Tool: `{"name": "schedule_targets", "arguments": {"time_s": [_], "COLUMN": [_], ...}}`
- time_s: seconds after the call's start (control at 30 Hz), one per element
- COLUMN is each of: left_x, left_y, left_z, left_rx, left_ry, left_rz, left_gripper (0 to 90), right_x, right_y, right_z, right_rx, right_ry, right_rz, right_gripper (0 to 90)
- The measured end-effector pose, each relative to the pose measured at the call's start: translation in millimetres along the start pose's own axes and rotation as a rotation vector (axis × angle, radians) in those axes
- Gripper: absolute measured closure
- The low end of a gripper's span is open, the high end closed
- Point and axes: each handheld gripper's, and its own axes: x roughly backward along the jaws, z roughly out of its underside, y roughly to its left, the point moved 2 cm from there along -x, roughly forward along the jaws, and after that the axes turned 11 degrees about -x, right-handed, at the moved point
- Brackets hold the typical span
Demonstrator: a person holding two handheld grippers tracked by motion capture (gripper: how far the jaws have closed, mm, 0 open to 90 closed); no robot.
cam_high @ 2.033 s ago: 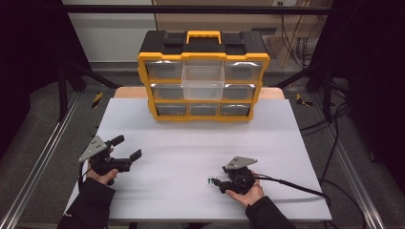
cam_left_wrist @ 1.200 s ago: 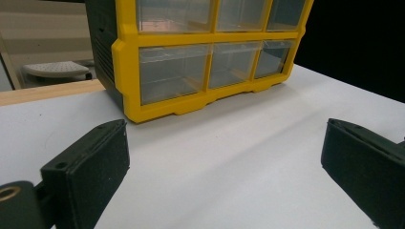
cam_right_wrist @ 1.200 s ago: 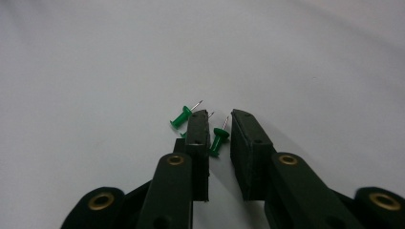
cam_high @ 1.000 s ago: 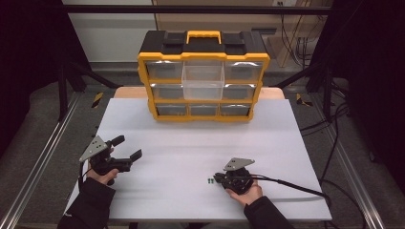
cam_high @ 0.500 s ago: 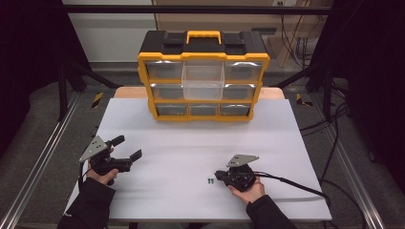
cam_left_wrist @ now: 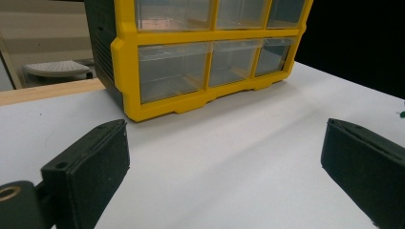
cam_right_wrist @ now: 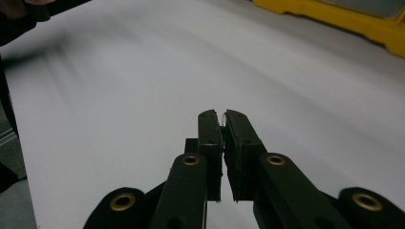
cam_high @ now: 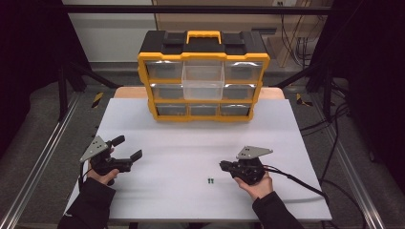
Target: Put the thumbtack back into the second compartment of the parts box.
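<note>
At the table's [cam_high: 143, 124] near edge, our right gripper [cam_right_wrist: 222, 125] pinches a tiny green part [cam_right_wrist: 223, 131] by a sliver, so it may slip beside two more [cam_high: 210, 181], while our left gripper [cam_high: 130, 148] waits, jaws apart.

No text, label, brand, number or sign can be read anywhere in these pictures. The organiser [cam_high: 203, 81] shows plain yellow and black faces with clear drawer fronts, and any moulded mark on its lid is too small to make out. The table [cam_high: 181, 143] is bare white, and the small green parts [cam_high: 210, 181] lying on it are too tiny to show any marking. The black-and-yellow striped tape [cam_high: 97, 99] on the floor carries stripes only, no words.
</note>
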Motion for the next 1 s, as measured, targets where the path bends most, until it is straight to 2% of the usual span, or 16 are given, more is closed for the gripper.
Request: {"name": "schedule_targets", "arguments": {"time_s": [0.17, 0.53, 1.0], "left_x": [-0.5, -0.6, -0.9], "left_y": [-0.6, 0.1, 0.2], "left_z": [0.2, 0.5, 0.6], "left_rx": [0.000, 0.000, -0.005], "left_ry": [0.004, 0.004, 0.009], "left_rz": [0.000, -0.001, -0.002], "left_gripper": [2.1, 2.2, 2.2], "right_x": [9.3, 32.7, 56.9], "right_y": [4.1, 7.3, 18.4], "right_z": [-13.3, -44.3, -100.7], "right_rx": [0.023, 0.039, 0.084], "right_ry": [-0.023, -0.096, -0.186], "right_rz": [-0.003, -0.010, -0.007], "right_gripper": [85.5, 85.5, 85.5]}}
